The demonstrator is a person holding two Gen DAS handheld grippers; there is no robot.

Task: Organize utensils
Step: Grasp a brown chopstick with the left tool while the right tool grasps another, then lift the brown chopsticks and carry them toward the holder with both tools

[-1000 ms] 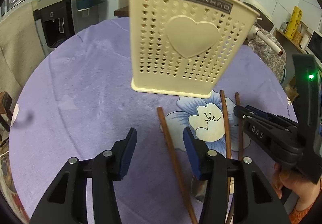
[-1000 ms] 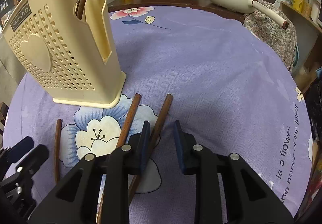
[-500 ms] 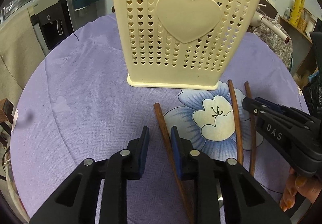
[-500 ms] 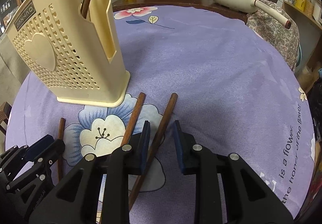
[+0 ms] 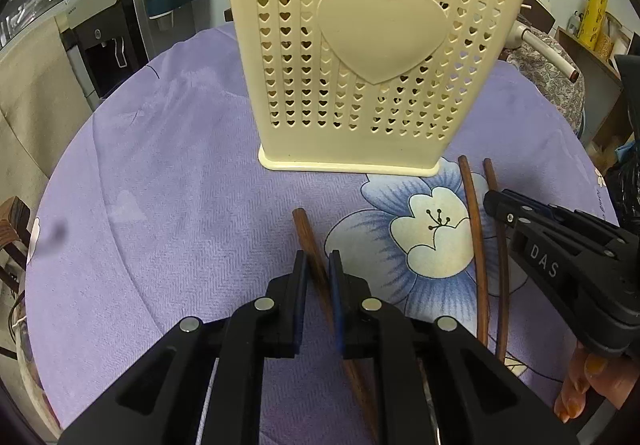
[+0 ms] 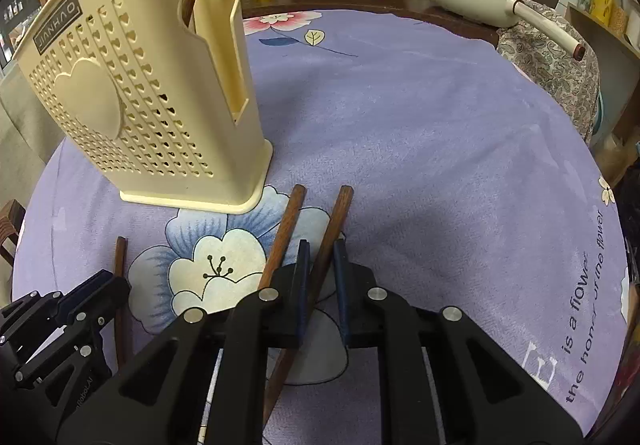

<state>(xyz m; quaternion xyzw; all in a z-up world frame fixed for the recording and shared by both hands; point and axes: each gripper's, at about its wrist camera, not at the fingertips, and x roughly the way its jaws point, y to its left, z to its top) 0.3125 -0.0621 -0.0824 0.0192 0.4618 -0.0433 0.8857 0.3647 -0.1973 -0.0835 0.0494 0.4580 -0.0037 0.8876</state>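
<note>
1. Left wrist view: the left gripper (image 5: 318, 265) is at the near edge of the round table, over its purple flowered cloth (image 5: 180, 185). Its jaws have drawn in to a narrow gap and pinch the left wooden handle (image 5: 310, 241), which runs between the blue pads and pokes out ahead of them towards the holder. The cream utensil holder (image 5: 360, 65), pierced with little hearts, stands upright near the middle of the table, beyond the fingertips. To the right, two more wooden handles (image 5: 476, 245) lie side by side on the cloth, their far ends just beside the holder's right corner. The right gripper (image 5: 500, 205) reaches in from the right edge, over the outer of those two. A person's fingers (image 5: 580, 385) show beneath it.

2. Right wrist view: the right gripper (image 6: 320, 257) is closing; its jaws are nearly together, with the right wooden handle (image 6: 336, 221) between the pads. The handle's far end points up the cloth (image 6: 420, 125), past the holder's near right corner. A second handle (image 6: 286, 225) lies just to its left, outside the jaws. The holder (image 6: 140, 97) stands upright towards the left edge, with a brown handle visible inside its side slot. The left gripper (image 6: 100, 285) shows at the lower left corner, on the third handle (image 6: 120, 257).
</note>
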